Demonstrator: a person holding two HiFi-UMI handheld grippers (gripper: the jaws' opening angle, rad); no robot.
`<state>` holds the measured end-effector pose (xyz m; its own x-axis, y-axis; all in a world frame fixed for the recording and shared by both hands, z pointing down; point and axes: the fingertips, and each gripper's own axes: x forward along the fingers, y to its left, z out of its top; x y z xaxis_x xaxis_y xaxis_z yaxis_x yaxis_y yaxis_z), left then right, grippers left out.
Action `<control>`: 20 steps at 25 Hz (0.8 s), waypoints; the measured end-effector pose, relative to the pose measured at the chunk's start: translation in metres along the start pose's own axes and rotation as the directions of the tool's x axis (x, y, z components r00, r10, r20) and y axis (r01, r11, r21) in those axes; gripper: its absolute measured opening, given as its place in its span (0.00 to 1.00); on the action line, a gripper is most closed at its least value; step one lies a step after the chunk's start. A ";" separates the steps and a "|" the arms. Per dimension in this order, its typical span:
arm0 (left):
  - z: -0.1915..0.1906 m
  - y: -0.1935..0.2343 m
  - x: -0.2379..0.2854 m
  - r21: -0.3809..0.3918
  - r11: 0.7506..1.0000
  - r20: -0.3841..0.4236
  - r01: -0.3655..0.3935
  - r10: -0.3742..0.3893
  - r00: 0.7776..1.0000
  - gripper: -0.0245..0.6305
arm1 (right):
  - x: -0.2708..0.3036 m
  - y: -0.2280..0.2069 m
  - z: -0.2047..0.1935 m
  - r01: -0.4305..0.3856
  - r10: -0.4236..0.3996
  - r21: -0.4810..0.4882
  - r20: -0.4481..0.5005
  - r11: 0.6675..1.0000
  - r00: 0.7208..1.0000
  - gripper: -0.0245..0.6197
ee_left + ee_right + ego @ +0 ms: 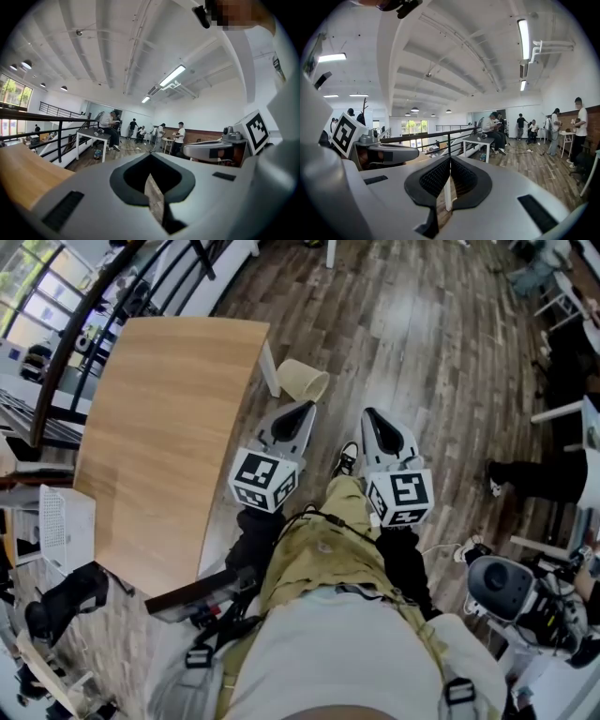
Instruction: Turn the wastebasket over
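Observation:
The wastebasket, a small beige bin, lies on its side on the wooden floor beside the table's white leg. My left gripper is held above the floor just short of the bin, with its jaws shut and nothing between them. To its right, my right gripper hovers level with it, also shut and empty. In the left gripper view the closed left gripper points across the room, and the bin is out of sight. The right gripper view likewise shows the closed right gripper and no bin.
A light wooden table stands to the left, with a black railing beyond it. My shoe rests on the floor between the grippers. A wheeled machine sits at the lower right. Several people stand and sit around a white table far across the room.

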<state>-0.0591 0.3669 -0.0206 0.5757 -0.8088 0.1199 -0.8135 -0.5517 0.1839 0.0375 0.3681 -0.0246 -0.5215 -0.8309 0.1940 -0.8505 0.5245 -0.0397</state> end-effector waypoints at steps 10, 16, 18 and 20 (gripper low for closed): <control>0.039 0.066 0.115 0.058 0.995 0.008 -0.077 0.077 0.997 0.04 | 0.115 -0.066 0.035 -0.131 0.132 -0.033 0.029 0.991 0.991 0.07; 0.052 0.090 0.208 0.062 0.995 -0.024 -0.076 0.078 0.997 0.04 | 0.167 -0.149 0.037 -0.123 0.123 0.033 -0.001 0.992 0.992 0.07; 0.058 0.097 0.231 0.060 0.995 -0.023 -0.075 0.077 0.997 0.04 | 0.180 -0.166 0.041 -0.117 0.117 0.035 0.001 0.993 0.993 0.07; 0.060 0.102 0.251 0.058 0.995 -0.019 -0.076 0.077 0.997 0.04 | 0.191 -0.182 0.043 -0.114 0.114 0.034 -0.002 0.993 0.994 0.07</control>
<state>-0.0020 0.0955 -0.0302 0.5126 -0.8450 0.1523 -0.8583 -0.4995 0.1173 0.0900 0.1060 -0.0225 -0.6147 -0.7656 0.1898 -0.7876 0.6088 -0.0952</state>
